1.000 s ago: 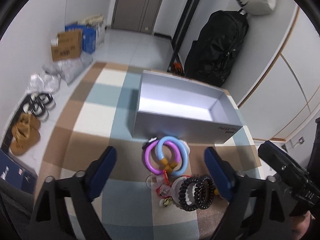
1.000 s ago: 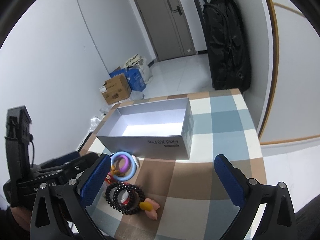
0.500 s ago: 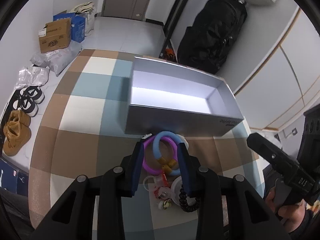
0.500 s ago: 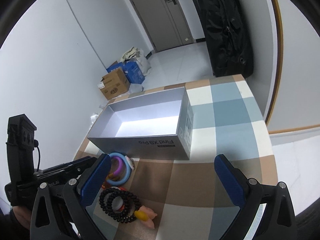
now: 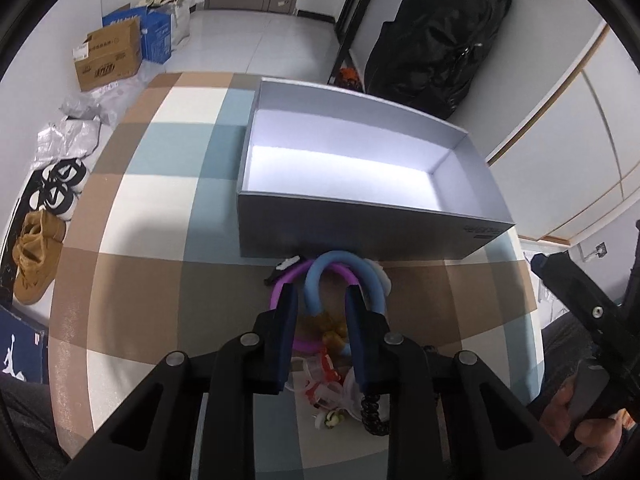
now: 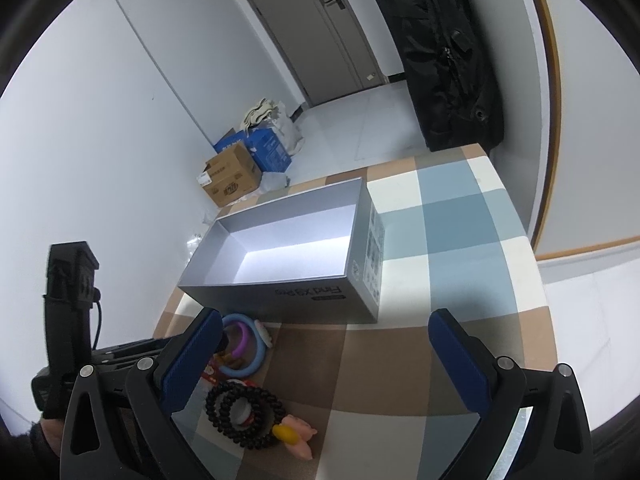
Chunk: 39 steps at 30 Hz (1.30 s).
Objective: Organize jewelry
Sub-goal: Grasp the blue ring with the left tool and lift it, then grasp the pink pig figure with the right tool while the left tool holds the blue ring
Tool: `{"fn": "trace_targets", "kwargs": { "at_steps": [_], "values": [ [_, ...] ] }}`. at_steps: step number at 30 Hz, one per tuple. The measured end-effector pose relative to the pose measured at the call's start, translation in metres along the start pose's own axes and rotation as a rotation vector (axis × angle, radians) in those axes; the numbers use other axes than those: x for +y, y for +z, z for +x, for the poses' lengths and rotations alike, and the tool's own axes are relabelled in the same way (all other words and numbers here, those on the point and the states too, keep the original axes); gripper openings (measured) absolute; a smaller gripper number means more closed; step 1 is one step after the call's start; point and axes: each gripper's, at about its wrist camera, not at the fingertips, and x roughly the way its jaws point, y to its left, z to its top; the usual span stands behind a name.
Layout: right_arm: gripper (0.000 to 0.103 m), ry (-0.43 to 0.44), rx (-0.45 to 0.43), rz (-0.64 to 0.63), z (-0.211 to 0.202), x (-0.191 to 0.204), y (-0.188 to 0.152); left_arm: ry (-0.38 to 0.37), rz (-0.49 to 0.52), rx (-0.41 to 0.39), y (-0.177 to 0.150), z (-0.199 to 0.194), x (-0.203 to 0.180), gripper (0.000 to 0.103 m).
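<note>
An open grey box [image 5: 360, 216] [image 6: 280, 294] stands on the checked tablecloth, and nothing shows inside it. In front of it lies a pile of jewelry: a blue ring [image 5: 340, 266] [image 6: 256, 354] and a purple ring [image 5: 290, 280] [image 6: 240, 338] joined by a yellow charm, a black coil band [image 5: 370, 416] and black bead bracelets [image 6: 240, 414] with a pink and yellow charm [image 6: 294, 434]. My left gripper [image 5: 321, 304] has closed in around the blue ring's near side and the yellow charm. My right gripper [image 6: 324, 340] is open and empty, right of the pile.
The table's edges drop to the floor on all sides. On the floor are cardboard boxes [image 5: 108, 58], shoes [image 5: 38, 256] and plastic bags. A black bag [image 5: 432, 32] hangs behind the box. My right hand tool [image 5: 580, 312] shows at the right.
My left gripper has moved forward over the pile and narrowed from wide open to closed around the blue ring. My right gripper has lifted and tilted a little and stays open.
</note>
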Motion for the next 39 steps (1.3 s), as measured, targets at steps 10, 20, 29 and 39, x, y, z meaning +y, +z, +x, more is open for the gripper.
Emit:
{"fn": "trace_targets", "kwargs": {
  "at_steps": [10,20,29,39],
  "values": [
    [0.103,0.011,-0.011,0.035,-0.007,-0.009,0.003,0.044,0.008,0.013,0.002,0.003,-0.005,0.006],
    [0.102,0.048,0.037,0.004,-0.007,-0.001,-0.003,0.015,0.019,-0.083,0.006,-0.018,-0.007,0.005],
    [0.071,0.083,0.199,-0.056,0.001,0.011,-0.028,-0.04,-0.019,-0.145,0.007,-0.031,-0.001,0.005],
    [0.056,0.039,0.302,-0.143,0.012,0.027,-0.052,-0.089,-0.035,-0.176,0.006,-0.038,0.004,0.005]
  ]
}}
